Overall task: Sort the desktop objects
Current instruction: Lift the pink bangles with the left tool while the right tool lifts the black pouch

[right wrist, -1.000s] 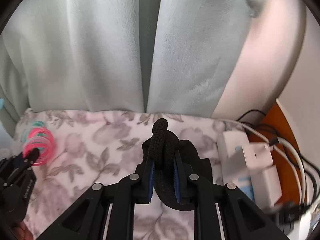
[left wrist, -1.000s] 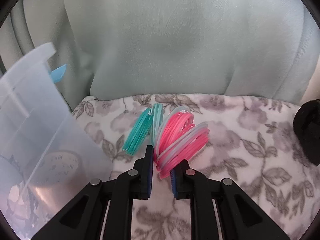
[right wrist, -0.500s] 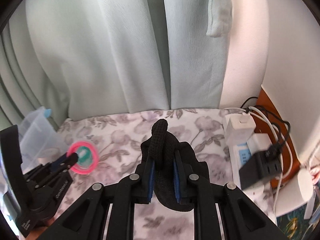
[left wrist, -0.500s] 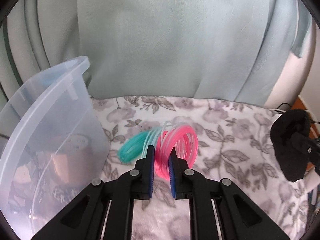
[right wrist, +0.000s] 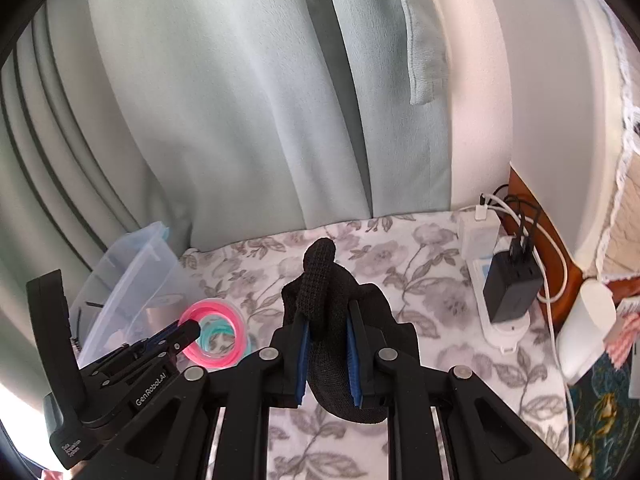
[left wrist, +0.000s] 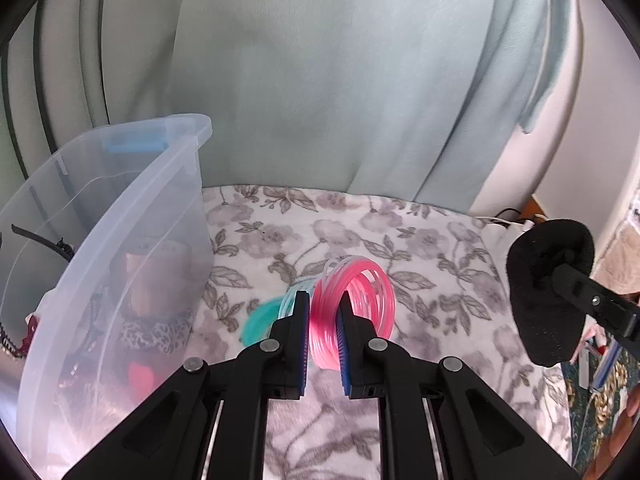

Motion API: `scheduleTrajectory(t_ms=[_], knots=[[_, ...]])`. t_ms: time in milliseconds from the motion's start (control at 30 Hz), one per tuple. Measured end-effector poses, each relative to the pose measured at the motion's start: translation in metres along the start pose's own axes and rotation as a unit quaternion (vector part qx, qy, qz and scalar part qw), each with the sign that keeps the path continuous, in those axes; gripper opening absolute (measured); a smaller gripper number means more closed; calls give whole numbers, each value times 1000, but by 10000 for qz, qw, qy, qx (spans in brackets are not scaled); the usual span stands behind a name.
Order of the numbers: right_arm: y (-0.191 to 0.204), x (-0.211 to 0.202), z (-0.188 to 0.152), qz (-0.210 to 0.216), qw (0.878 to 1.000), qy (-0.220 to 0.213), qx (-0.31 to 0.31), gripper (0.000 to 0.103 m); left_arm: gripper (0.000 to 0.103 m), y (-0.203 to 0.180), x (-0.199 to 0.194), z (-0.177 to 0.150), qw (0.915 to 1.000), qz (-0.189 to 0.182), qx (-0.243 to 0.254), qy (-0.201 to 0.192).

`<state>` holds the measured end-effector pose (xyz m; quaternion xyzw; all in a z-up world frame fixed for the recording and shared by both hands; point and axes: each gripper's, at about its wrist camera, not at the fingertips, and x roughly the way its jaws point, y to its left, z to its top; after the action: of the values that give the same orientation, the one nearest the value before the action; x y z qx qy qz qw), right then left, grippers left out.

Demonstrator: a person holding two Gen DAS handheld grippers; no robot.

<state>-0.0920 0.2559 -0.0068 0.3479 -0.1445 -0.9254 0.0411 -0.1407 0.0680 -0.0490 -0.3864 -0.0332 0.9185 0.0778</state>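
Note:
My left gripper point(left wrist: 323, 316) is shut on a coil of thin plastic rings point(left wrist: 360, 300), pink with pale and teal loops trailing to its left, lifted above the floral cloth point(left wrist: 420, 248). In the right wrist view the same coil point(right wrist: 212, 332) hangs from the left gripper point(right wrist: 188, 326). My right gripper point(right wrist: 327, 332) is shut on a black knitted cloth piece point(right wrist: 320, 276) that sticks up between its pads and droops below; from the left wrist camera that black piece point(left wrist: 548, 280) shows at the right edge.
A clear plastic bin point(left wrist: 120, 248) with several items inside stands at the left point(right wrist: 132, 276). A power strip with a black charger point(right wrist: 512, 284), a white adapter point(right wrist: 476, 232) and cables lies at the right. Pale curtains point(left wrist: 320, 80) hang behind the cloth.
Both grippers have risen and drawn back with their loads, so more of the cloth, the bin and the power strip show. The ring coil has come up off the cloth.

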Motion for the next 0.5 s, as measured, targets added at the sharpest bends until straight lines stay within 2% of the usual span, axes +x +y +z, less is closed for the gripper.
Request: scheduleTrajectory(t_ms=[500], knots=[[12, -52, -19, 410, 9987, -292, 90, 18, 13, 2, -68, -8, 9974, -554, -86, -460]])
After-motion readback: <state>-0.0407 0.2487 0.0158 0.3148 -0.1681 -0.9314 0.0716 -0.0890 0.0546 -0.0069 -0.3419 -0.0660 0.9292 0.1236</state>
